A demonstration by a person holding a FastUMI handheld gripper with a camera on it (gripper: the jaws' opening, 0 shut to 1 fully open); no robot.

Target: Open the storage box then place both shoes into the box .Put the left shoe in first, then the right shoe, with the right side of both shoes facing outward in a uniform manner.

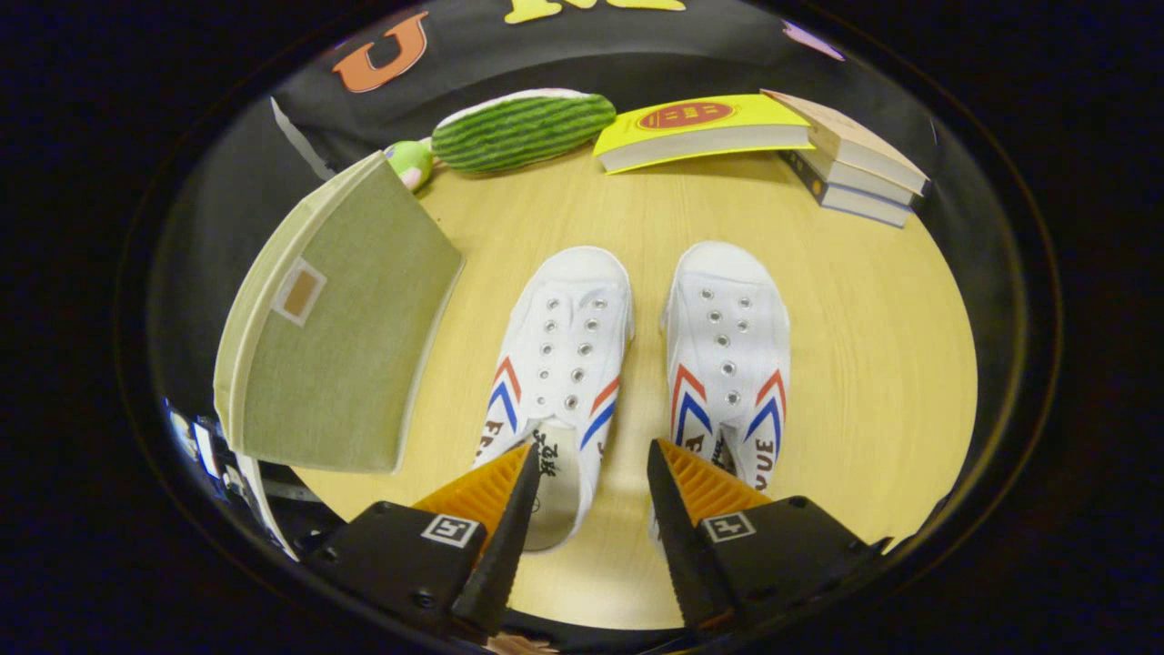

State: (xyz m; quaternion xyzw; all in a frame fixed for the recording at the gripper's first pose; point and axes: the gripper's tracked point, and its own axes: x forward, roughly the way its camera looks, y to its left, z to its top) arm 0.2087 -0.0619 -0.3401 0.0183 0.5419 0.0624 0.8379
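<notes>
Gripper (591,455) open above shoes (564,364).

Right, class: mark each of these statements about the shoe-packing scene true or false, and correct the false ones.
1. The green storage box has its lid shut. True.
2. Both white shoes are inside the box. False: the left shoe and right shoe lie on the wooden table.
3. The gripper is open, holding nothing. True.
4. The yellow book lies between the shoes. False: it lies beyond them, beside a stack of books.
</notes>
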